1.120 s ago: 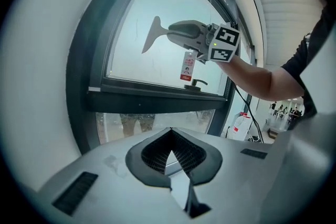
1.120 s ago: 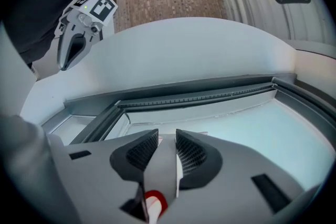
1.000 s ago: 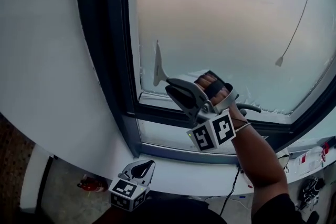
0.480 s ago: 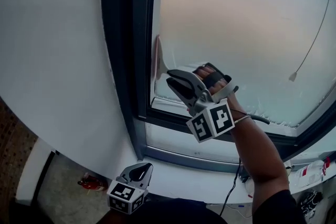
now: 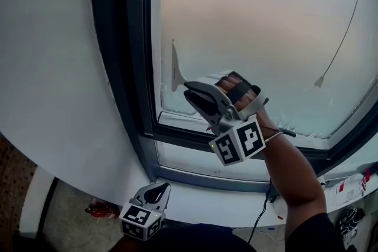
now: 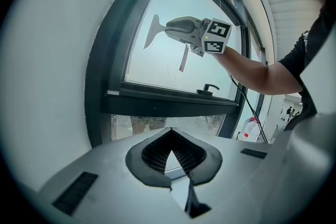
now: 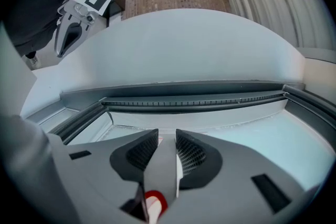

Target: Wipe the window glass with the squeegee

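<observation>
The slim pale-grey squeegee [image 5: 175, 69] with the red-ended handle has its thin blade standing upright against the frosted, pale window glass [image 5: 266, 20]. It is low on the pane, just beside the dark grey window frame [image 5: 137, 68] on the left.

Its handle runs back into the right gripper [image 5: 190, 90], whose jaws are drawn in narrow and clamped on it. In the right gripper view the handle fills the gap between the two black ribbed pads [image 7: 191, 153]. The red end points back toward the camera, and the handle runs out past the fingertips toward the glass. I can't make out the blade itself from there.

From where the blade sits, I'd judge this to be a stroke along the left margin of the pane. To do it well:
- Keep the whole blade edge flat on the glass with even pressure.
- Hold the tilt constant through the pull.
- Keep the blade's end just off the frame so it doesn't ride up and leave a streak.
- Grip the handle firmly, since any twist between the pads would lift one end of the blade.

The left gripper [image 5: 160, 187] hangs low, in front of the white sill [image 5: 201, 200] and well apart from the window. Its jaws are together on nothing.
</observation>
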`<state>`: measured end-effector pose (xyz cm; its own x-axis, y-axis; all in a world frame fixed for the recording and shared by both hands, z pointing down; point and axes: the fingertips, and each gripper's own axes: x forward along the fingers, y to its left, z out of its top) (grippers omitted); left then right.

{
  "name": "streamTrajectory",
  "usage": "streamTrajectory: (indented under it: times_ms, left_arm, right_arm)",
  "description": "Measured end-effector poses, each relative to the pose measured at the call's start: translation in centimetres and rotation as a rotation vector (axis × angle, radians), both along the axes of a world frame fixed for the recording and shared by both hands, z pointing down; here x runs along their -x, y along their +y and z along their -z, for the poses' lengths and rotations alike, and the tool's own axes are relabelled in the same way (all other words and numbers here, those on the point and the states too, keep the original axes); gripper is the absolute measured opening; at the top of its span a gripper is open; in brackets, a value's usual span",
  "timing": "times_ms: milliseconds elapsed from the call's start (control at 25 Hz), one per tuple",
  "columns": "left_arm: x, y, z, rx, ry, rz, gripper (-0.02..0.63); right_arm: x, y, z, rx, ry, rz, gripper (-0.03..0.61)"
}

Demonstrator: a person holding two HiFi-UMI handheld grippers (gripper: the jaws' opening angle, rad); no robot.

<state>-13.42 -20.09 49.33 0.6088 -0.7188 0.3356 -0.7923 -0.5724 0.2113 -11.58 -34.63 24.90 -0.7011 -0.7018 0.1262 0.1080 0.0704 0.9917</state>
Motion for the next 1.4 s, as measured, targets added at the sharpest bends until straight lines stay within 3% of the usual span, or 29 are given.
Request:
streamTrajectory:
  times_ms: [1400]
  left_arm:
    - [-13.9,2.5,0.0,-0.001,0.034,-0.175,0.000]
  right_arm:
    - [-21.4,5.4,2.0,0.029,0.007,-0.209,0.092]
